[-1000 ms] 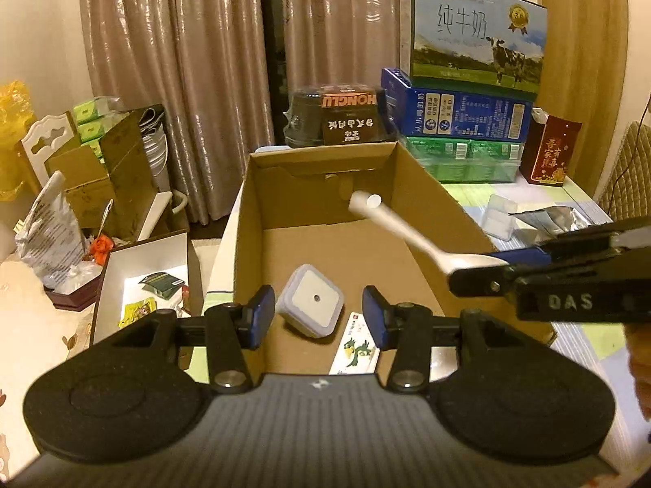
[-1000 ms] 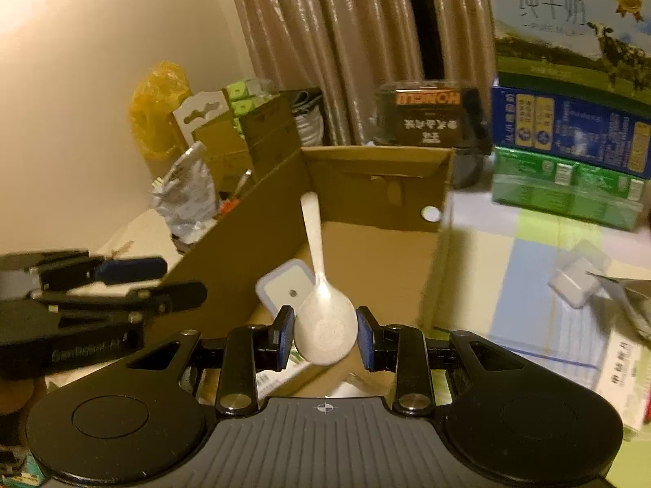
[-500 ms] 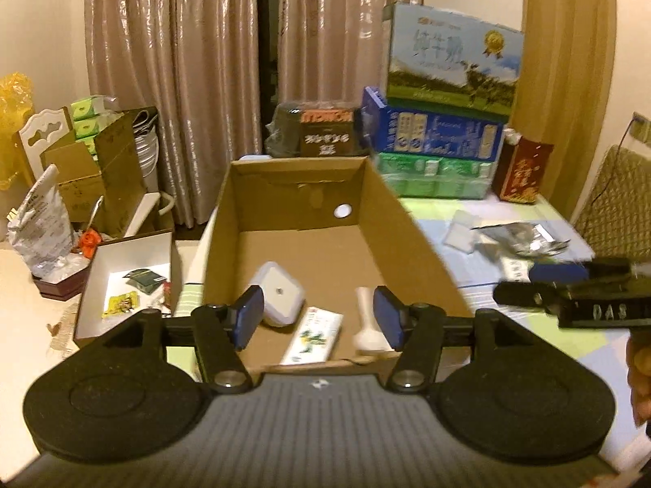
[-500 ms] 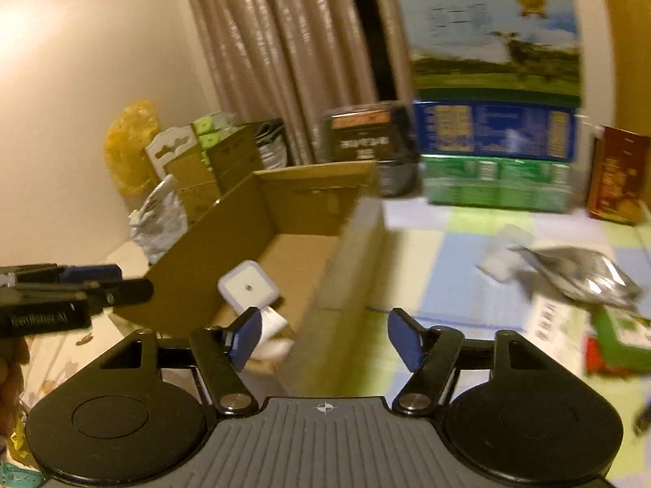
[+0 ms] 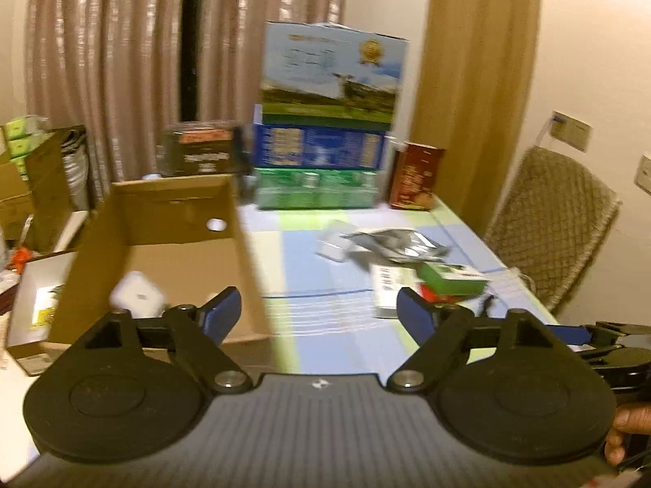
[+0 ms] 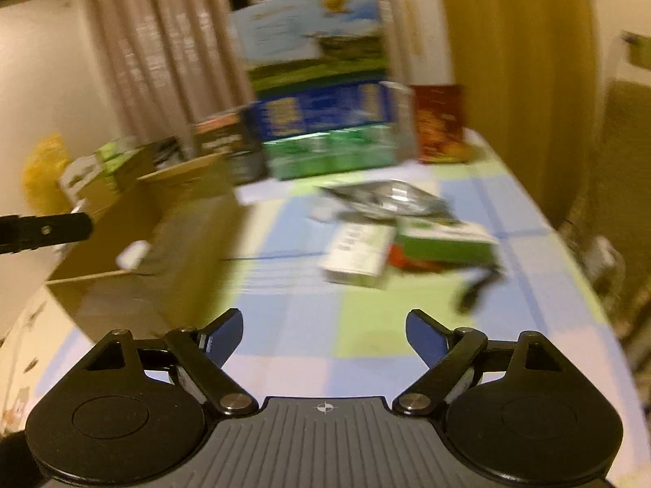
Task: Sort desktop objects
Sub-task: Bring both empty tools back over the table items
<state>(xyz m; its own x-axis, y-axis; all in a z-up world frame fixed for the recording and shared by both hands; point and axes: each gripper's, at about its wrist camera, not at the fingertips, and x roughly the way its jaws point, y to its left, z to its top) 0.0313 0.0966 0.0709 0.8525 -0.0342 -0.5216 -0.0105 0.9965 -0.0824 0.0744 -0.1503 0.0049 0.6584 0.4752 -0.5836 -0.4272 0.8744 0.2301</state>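
- Your left gripper (image 5: 317, 313), low centre of the left wrist view, has its blue-padded fingers spread wide with nothing between them; it hangs over the seam between the open brown cardboard box (image 5: 162, 244) at left and the checked blue-and-green tablecloth (image 5: 305, 268).
- Your right gripper (image 6: 323, 335), low centre of the right wrist view, is likewise spread and empty, above bare cloth.
- Box contents: a small white rounded-square case (image 5: 137, 296) lies on the floor of the box, lower left of the left wrist view. Anything else in there is hidden by the fingers or too blurred to call.
- Unsorted pile sits right of centre in both views: a crinkled silver foil pouch (image 6: 386, 199), a white-and-green printed carton (image 6: 358, 256), a flat green box (image 6: 443, 240) resting on something red, and a small dark item (image 6: 476, 284) nearest the table's right edge. They overlap or touch one another.
- Both views are motion-blurred, so edges of the pile are unreliable.
- Risk: closing on the pile while blurred could catch two overlapping items at once, or pinch only a corner of the foil pouch and let it slip.
- Risk: sweeping low toward the pile may nudge the dark item off the right edge.
- Risk: your two grippers are near each other; the tip of the right shows at the lower right of the left wrist view, so they may clash.
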